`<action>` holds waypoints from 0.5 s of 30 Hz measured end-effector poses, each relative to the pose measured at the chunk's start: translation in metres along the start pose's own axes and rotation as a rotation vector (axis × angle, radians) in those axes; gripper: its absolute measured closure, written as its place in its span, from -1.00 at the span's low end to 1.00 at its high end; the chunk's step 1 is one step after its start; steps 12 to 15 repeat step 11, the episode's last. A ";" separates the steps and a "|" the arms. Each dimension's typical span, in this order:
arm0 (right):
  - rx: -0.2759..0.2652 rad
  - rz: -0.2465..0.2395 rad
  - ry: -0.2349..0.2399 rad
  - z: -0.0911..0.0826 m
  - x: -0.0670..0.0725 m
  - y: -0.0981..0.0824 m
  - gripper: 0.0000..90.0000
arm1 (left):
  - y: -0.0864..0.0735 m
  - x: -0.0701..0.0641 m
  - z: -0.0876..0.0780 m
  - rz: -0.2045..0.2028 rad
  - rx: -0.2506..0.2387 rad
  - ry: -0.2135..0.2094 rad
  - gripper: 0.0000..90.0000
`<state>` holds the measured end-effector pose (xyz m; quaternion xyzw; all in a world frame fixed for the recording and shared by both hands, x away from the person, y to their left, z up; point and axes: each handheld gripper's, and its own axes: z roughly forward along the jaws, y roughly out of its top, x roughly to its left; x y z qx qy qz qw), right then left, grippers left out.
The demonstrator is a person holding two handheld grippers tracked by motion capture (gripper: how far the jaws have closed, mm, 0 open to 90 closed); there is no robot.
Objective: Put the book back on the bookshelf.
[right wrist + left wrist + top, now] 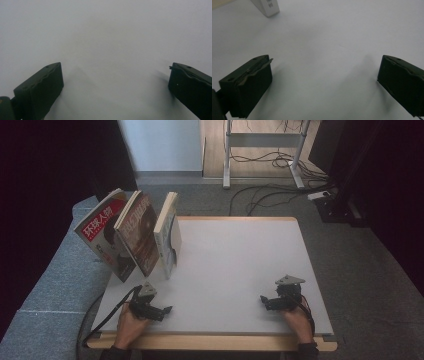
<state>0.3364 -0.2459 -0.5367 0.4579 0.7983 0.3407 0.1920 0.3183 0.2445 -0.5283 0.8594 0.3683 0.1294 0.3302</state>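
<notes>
Left hand-held gripper (pixel 167 309) spread, empty | right hand-held gripper (pixel 262 299) spread, empty | both low over white surface (pixel 235 265) | three books (pixel 134 234) leaning far-left

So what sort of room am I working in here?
Probably a lab or office workroom: a white table on grey carpet, a height-adjustable desk frame with loose cables and a power strip behind it, and three books leaning together at the table's left.

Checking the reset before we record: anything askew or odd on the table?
Yes: the three books at the white table's far left corner lean leftward instead of standing upright: the red-covered magazine, the brown-covered book and the pale book. The leftmost overhangs the table edge. Both grippers rest open and empty near the front edge.
</notes>
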 end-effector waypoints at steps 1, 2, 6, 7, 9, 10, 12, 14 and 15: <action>0.000 0.000 0.000 0.000 0.000 0.000 -1.00 | 0.000 -0.002 0.001 0.010 0.003 0.010 -1.00; 0.000 0.000 0.000 0.000 0.000 0.000 -1.00 | 0.000 -0.001 0.000 0.008 0.003 0.008 -1.00; 0.000 -0.001 0.000 0.000 0.000 0.000 -1.00 | 0.000 -0.001 0.001 0.008 0.002 0.007 -1.00; -0.001 -0.001 0.000 0.000 0.000 0.000 -1.00 | 0.000 -0.001 0.001 0.008 0.003 0.007 -1.00; -0.002 -0.001 0.000 0.000 0.000 -0.001 -1.00 | 0.000 -0.002 0.001 0.009 0.003 0.008 -1.00; -0.002 -0.001 0.000 0.000 0.000 -0.001 -1.00 | 0.000 -0.002 0.001 0.009 0.003 0.008 -1.00; -0.001 -0.001 0.000 0.000 0.000 -0.001 -1.00 | 0.000 -0.002 0.001 0.009 0.003 0.008 -1.00; -0.001 -0.001 0.000 0.000 0.000 -0.001 -1.00 | 0.000 -0.002 0.001 0.009 0.003 0.008 -1.00; -0.001 -0.001 0.000 0.000 0.000 -0.001 -1.00 | 0.000 -0.002 0.001 0.009 0.003 0.008 -1.00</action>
